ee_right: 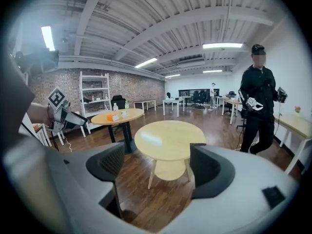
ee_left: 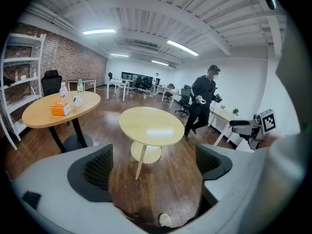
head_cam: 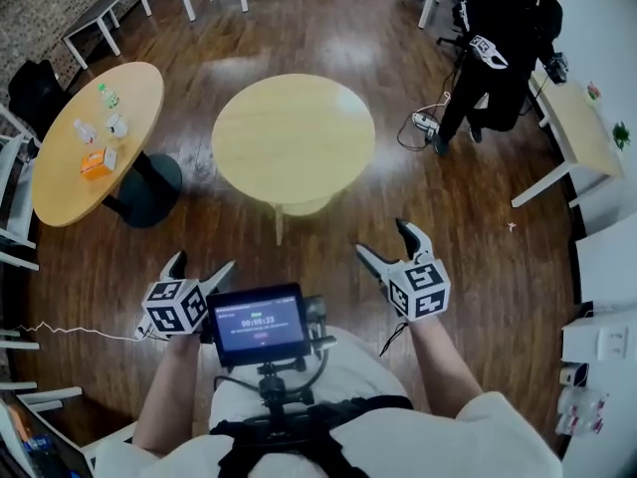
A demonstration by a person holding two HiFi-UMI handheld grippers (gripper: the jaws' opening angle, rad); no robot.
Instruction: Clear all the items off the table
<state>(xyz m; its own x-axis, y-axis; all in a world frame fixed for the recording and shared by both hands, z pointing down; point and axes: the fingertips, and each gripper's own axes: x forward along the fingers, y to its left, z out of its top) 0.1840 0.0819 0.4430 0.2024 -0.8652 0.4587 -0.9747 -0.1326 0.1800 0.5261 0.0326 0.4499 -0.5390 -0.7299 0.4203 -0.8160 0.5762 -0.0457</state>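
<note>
Head view, far left: an orange box [head_cam: 97,163] on the oval wooden bench [head_cam: 60,182], with a white cup [head_cam: 116,124], a clear bottle [head_cam: 85,130] and a green-capped bottle [head_cam: 107,96] near it toward the bench's far end. Looks like thin card on the box: light, easily dented, best taken across its narrow sides with a gentle squeeze. Probably light and smooth on both bottles, apt to tip or slip; better pinched around the body than at the cap. Too small to tell the cup's material; safest treated as fragile and gripped at the wall.

Left gripper [head_cam: 204,264] and right gripper [head_cam: 383,239]: both spread, nothing between the jaws, held low and well apart from the bench.

Straight ahead, a round table [head_cam: 294,137] with nothing showing on its top, likely to be skirted on its left to reach the bench. Beside the bench, a black chair [head_cam: 35,93]. Far right, a person in black [head_cam: 503,48], well clear of that path.
</note>
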